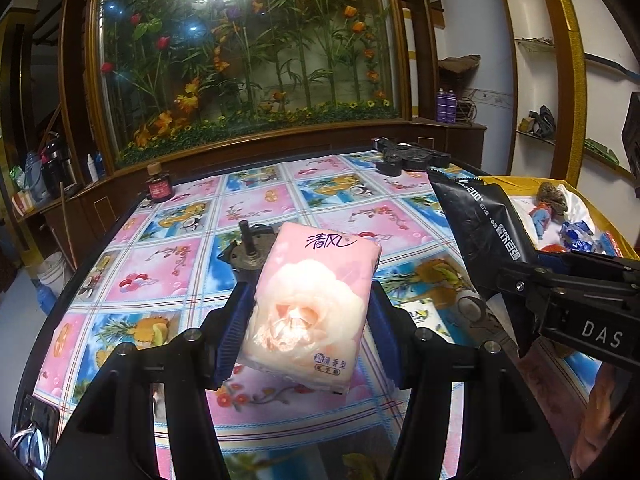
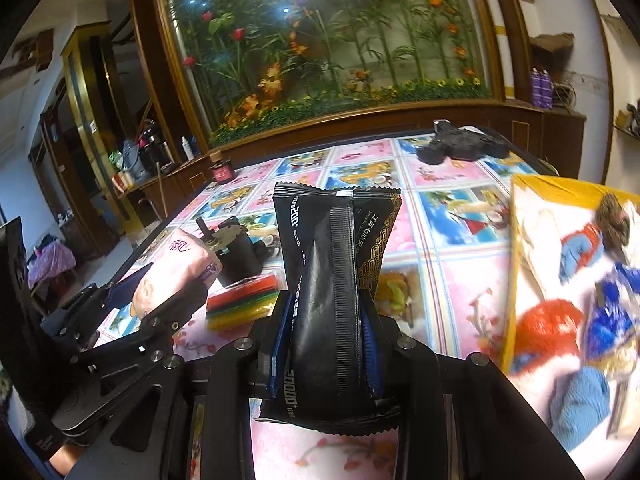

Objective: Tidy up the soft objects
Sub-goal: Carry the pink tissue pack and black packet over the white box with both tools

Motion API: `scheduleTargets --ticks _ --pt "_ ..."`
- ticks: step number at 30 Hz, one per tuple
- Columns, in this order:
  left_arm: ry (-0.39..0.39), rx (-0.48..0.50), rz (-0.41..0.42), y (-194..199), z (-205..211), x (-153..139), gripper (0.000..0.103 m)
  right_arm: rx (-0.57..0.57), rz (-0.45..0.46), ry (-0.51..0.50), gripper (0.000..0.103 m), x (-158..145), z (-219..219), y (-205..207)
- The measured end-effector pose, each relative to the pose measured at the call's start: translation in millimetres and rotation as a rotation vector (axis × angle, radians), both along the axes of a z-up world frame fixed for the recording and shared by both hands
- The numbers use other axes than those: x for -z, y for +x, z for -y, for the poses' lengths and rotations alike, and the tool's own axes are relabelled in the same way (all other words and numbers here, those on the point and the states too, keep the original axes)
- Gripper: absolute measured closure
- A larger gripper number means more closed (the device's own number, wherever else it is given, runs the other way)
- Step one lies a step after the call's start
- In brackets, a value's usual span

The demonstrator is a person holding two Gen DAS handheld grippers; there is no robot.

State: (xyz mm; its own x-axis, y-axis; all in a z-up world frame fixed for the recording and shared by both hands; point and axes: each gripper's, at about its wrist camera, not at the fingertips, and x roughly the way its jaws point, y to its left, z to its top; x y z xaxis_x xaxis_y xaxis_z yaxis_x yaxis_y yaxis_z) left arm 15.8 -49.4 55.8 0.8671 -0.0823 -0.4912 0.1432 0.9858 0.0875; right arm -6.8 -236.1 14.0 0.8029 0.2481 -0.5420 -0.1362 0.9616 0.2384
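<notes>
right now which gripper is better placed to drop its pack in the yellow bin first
Right, probably. The right gripper, shut on the black pack, is beside the yellow bin. The left gripper, holding the pink tissue pack, is farther away over the table.

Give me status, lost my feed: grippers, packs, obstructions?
Left gripper shut on pink tissue pack. Right gripper shut on black pack. Both held above table; yellow box to right, path unobstructed.

The table [image 2: 448, 248] has a pink-and-blue fruit-print cloth; sitting on it are a small dark jar [image 1: 159, 189], black gadget [image 2: 460, 146], rainbow-striped pack [image 2: 244, 307], and a yellow box [image 2: 560, 190].
</notes>
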Motion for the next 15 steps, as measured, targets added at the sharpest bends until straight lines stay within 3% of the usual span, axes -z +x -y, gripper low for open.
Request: scheduleTargets --ticks 15 --pt "-0.044 0.090 -0.014 -9 35 -4 0.047 0.066 0.003 0.006 0.072 -13 34 -50"
